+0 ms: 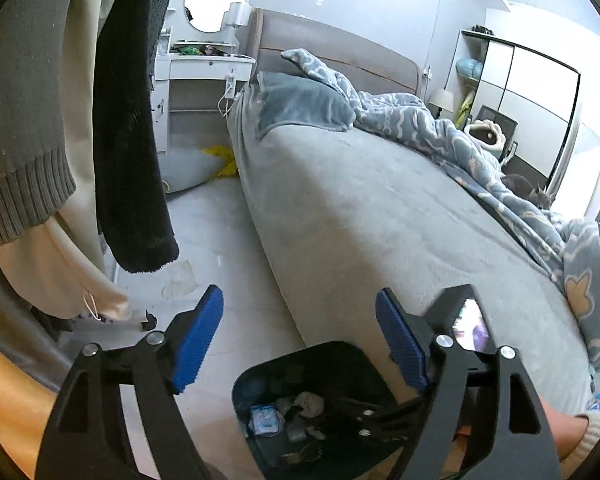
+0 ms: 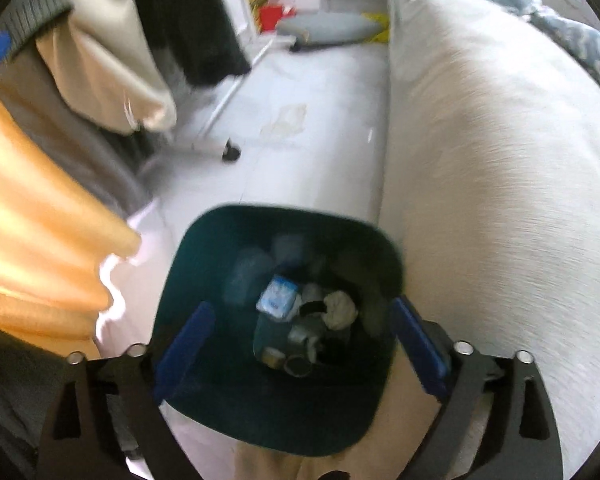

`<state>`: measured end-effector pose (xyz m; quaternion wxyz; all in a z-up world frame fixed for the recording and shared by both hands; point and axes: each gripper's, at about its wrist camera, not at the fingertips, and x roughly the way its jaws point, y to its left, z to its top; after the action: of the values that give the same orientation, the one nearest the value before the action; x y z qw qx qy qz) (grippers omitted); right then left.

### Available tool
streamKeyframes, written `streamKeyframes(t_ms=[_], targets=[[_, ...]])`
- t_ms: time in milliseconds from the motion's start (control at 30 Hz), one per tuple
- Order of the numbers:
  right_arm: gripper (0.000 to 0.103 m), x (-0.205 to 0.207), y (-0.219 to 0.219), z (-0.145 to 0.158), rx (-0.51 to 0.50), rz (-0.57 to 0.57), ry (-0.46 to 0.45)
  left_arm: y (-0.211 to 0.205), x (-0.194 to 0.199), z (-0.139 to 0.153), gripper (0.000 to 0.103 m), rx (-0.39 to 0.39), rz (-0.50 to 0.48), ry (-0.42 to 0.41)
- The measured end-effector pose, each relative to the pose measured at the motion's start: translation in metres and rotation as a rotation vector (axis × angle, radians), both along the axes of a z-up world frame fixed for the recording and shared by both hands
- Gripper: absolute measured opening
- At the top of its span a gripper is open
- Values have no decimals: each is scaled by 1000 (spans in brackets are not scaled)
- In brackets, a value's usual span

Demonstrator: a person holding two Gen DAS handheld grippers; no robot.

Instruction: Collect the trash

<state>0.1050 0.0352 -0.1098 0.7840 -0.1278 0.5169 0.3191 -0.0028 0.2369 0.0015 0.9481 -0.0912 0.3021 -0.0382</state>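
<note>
Two pairs of tongs stand wide apart with nothing between their pads: the right tongs [image 2: 300, 344] hang straight over the dark bin [image 2: 204, 248], which sits on the floor tight against the bed [image 2: 500, 160], while the left tongs [image 1: 300, 344] point out along the floor. Ahead of them, well beyond the bin, lies a pale crumpled scrap [image 1: 179, 280] – trash, I judge – near the hanging black garment [image 1: 132, 140], so the left is nearer – a reach forward and down
</note>
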Motion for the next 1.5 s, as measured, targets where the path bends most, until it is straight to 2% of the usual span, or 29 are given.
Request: streamKeyframes(t_ms=[200,300,400,500,600,667,767,900,1033,1100,1200,1333,1500], targets=[[99,-16,-40,47,58,-97,-156,-17,-2,7,96,76,26,-4],[99,-22,-69,74,110,-168,-233,-27,-7,7,97,101,11,13],[100,-31,-96,95,149,-222,-294,-35,-17,14,97,94,-5,-6],[100,-46,-128,119,169,-282,-363,-38,-31,20,100,87,24,-32],[100,-66,-165,144,210,-360,-428,-47,-48,27,100,151,62,-46],[100,-85,-190,164,239,-403,-477,-53,-61,36,100,157,86,-66],[100,-112,-214,184,224,-420,-551,-65,-78,52,100,147,91,-90],[100,-147,-264,205,210,-485,-617,-89,-95,67,100,202,80,-115],[100,-176,-299,207,190,-542,-659,-112,-115,70,100,255,59,-129],[100,-187,-314,204,187,-548,-671,-114,-121,65,100,252,64,-118],[100,-202,-332,193,170,-552,-686,-112,-130,64,100,202,88,-119],[100,-213,-337,195,161,-530,-718,-119,-133,60,100,231,85,-112],[100,-206,-346,189,206,-515,-633,-121,-134,57,100,239,83,-109]])
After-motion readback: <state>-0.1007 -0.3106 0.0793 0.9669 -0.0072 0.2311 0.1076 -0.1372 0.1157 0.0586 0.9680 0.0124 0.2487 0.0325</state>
